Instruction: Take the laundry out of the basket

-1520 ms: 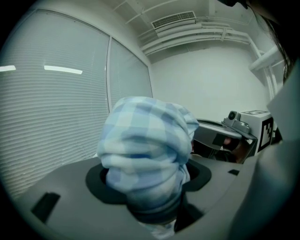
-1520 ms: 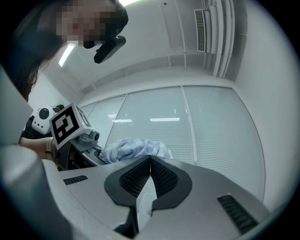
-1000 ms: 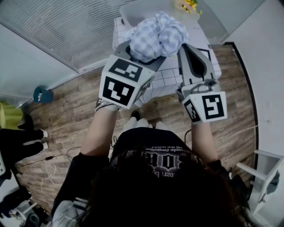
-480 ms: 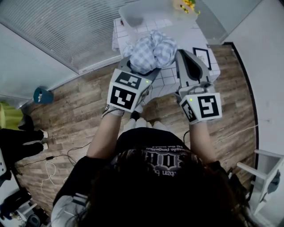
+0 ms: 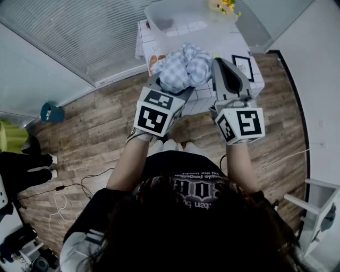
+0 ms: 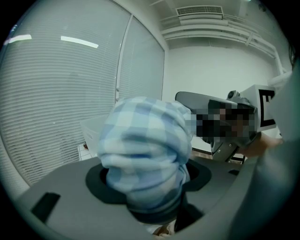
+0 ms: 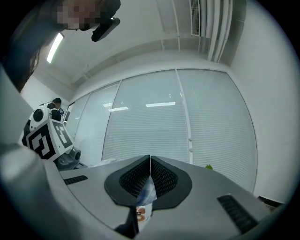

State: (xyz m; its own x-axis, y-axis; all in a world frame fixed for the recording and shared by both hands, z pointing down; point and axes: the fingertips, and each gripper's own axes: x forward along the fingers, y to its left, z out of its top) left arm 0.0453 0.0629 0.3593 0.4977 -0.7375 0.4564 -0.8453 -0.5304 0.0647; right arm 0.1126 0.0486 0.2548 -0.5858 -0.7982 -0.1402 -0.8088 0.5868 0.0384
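My left claw (image 6: pixel 143 190) is clamped on the checked cloth (image 6: pixel 143 150); it's pale blue and white, bunched into a tight ball; the jaws stand about half apart, with the bundle filling the space between them and bulging up over the pads.

In the head view the cloth sits at the tip of that claw, over the white tiled counter (image 5: pixel 204 98); it is on my side of the basket (image 5: pixel 159 15); the basket is a translucent tub at the far end of the counter; the cloth is fully outside it.

My right claw (image 7: pixel 149 164) is closed narrow; its ribbed pads meet at the tips; a thin pale sliver shows in the gap lower down between the jaws; it might be a corner of the cloth or just the counter behind, since the view is too tight to say. In the head view its tip sits just beside the right side of the bundle.

The two claws are side by side in front of me; the left is tilted down, the right roughly level. A framed picture (image 5: pixel 242 66) lies on the counter next to the right claw. The floor (image 5: pixel 90 133) is wood planks; blinds (image 5: pixel 64 32) run along the left. In the left gripper view the right claw shows at the right; in the right gripper view the left claw's marker cube (image 7: pixel 44 133) shows at the left.
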